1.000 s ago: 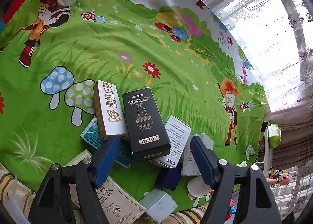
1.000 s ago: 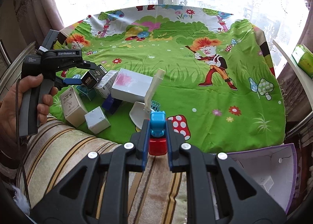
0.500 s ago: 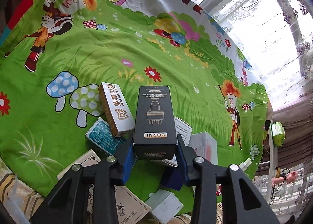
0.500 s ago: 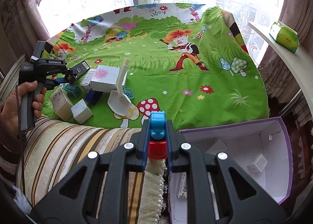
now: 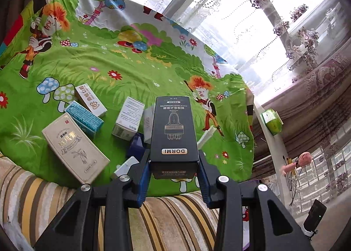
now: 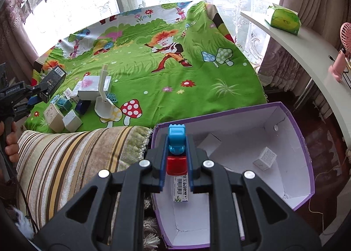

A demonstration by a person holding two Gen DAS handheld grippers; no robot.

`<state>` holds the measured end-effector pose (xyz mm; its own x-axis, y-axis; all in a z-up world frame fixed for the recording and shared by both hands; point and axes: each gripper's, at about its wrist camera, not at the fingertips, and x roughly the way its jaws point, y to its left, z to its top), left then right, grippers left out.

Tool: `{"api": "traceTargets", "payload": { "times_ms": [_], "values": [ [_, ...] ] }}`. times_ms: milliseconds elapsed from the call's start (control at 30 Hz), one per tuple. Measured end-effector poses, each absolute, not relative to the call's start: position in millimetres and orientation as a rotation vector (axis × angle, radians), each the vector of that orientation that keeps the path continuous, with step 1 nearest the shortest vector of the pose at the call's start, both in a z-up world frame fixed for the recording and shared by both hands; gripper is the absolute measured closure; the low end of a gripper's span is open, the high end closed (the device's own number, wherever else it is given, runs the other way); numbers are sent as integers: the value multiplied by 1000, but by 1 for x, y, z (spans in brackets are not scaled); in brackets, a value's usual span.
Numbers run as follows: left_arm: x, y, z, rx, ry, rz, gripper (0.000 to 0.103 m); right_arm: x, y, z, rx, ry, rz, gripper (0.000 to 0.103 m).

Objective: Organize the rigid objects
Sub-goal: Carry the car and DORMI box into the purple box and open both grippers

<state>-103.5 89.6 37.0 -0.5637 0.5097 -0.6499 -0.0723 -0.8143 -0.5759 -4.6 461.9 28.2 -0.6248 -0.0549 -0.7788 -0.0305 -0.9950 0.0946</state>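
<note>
Our right gripper (image 6: 175, 163) has its jaws nearly closed on a blue-and-red toy block (image 6: 176, 150). The block's long axis runs straight out along the fingers, blue end leading. The purple box (image 6: 291, 119) lies directly under and beyond those fingertips, open side up, a few small cartons already inside, so the drop looks near.

Our left gripper (image 5: 174, 172) is clamped on the near end of the black DORMI carton (image 5: 173, 128), its long axis also pointing away from the fingers, lifted clear of the green cloth (image 5: 131, 71). The box sits off to its right, farther away, so right hand goes first, we judge. Loose cartons remain beyond the left fingers.
</note>
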Motion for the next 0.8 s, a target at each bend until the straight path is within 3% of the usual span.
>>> {"api": "traceTargets", "payload": {
  "times_ms": [800],
  "values": [
    [-7,293,18,-1346,-156,1870,63,55,564,9,1440,-352,-2990,84]
  ]
}}
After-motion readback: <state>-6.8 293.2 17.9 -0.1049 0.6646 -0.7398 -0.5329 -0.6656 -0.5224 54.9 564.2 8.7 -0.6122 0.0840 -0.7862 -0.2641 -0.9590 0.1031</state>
